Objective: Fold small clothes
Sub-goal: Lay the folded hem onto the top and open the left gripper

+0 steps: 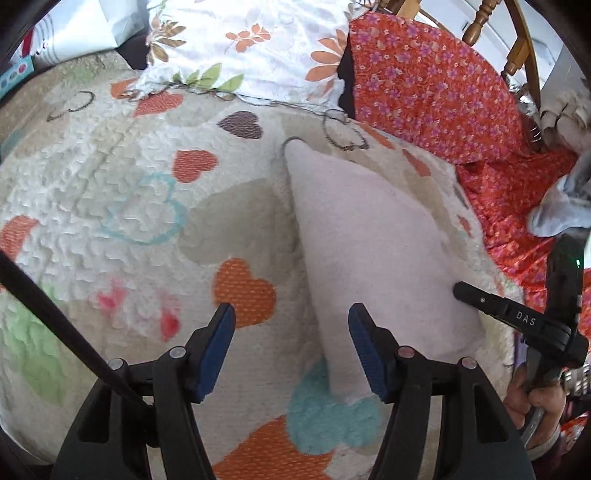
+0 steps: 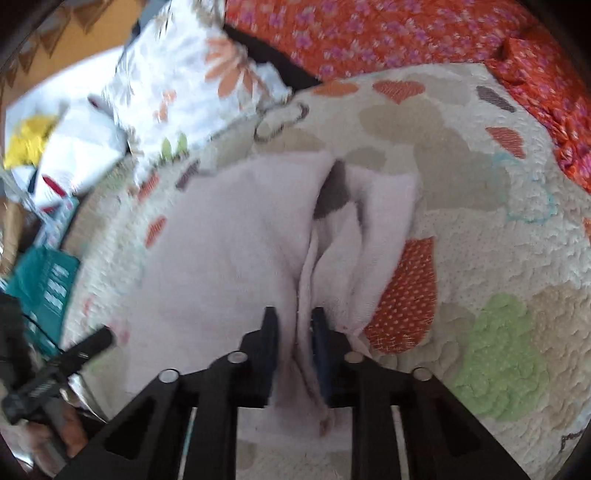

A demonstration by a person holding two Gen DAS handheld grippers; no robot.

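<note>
A pale pink cloth (image 1: 369, 240) lies on the heart-patterned quilt (image 1: 129, 206), folded into a long wedge. My left gripper (image 1: 291, 343) is open and empty just above the quilt, its right finger at the cloth's near edge. In the right wrist view the same pink cloth (image 2: 229, 251) lies bunched, with a gathered fold running between the fingers. My right gripper (image 2: 293, 332) is shut on that fold. The right gripper also shows at the cloth's right edge in the left wrist view (image 1: 465, 290).
A white floral pillow (image 1: 251, 44) and an orange floral spread (image 1: 436, 88) lie beyond the quilt. A grey-blue garment (image 1: 561, 214) sits on the spread at right. A wooden chair (image 1: 491, 22) stands behind. A teal basket (image 2: 44, 280) and clutter sit at the far left.
</note>
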